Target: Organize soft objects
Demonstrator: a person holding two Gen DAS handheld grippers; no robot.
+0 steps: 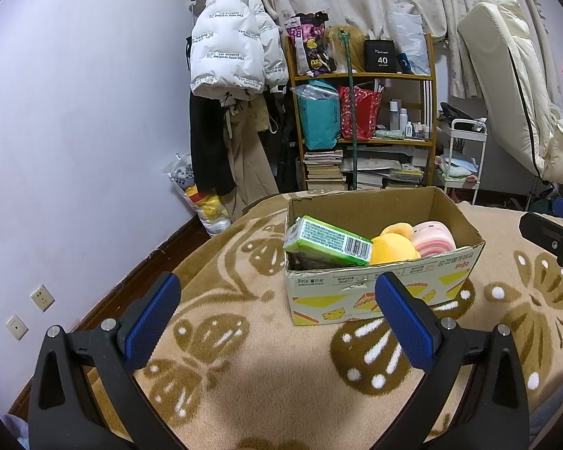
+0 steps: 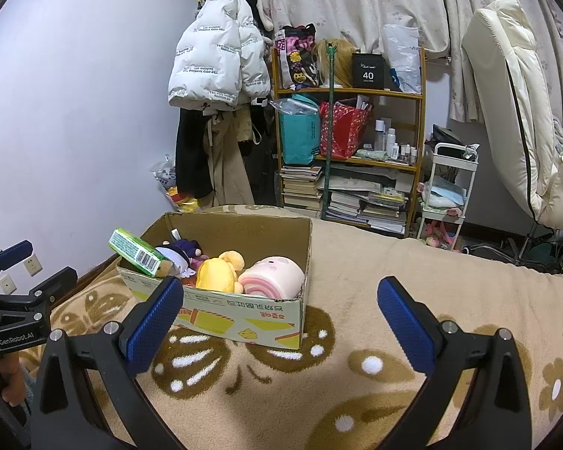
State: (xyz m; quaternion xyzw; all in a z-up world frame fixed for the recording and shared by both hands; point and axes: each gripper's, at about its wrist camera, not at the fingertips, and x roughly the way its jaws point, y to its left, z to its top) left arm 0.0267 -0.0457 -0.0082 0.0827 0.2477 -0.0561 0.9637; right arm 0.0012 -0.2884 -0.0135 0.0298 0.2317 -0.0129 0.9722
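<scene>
A cardboard box point(image 1: 379, 288) is seen standing on a beige blanket point(image 1: 266, 386) patterned with brown butterflies. In the left wrist view the box lies at about 1 o'clock from the left gripper point(image 1: 277, 315); in the right wrist view it lies at about 11 o'clock from the right gripper point(image 2: 277, 318).

Inside the box, 4 things can be made out. A green packet point(image 2: 137, 253) is propped tilted over the box's rim at 9 o'clock, one end sticking out above the wall. Beside it, toward 3 o'clock, a doll in dark purple clothing point(image 2: 182, 255) is laid, partly hidden by the packet. A yellow plush toy point(image 2: 219, 272) is set just beside the doll, and a pink roll-shaped plush point(image 2: 272, 277) is touching the yellow one at the 3 o'clock end of the box.

The left gripper's jaws are spread wide, and nothing is held between its blue pads point(image 1: 152, 322). The right gripper's jaws are likewise spread wide, with nothing between them. Both grippers are held above the blanket, near the box but apart from it.

At 12 o'clock, behind the box, a wooden shelf point(image 2: 347, 92) loaded with bags, bottles and stacked books is seen, with a white puffer jacket point(image 2: 214, 63) hung at its 9 o'clock side.
</scene>
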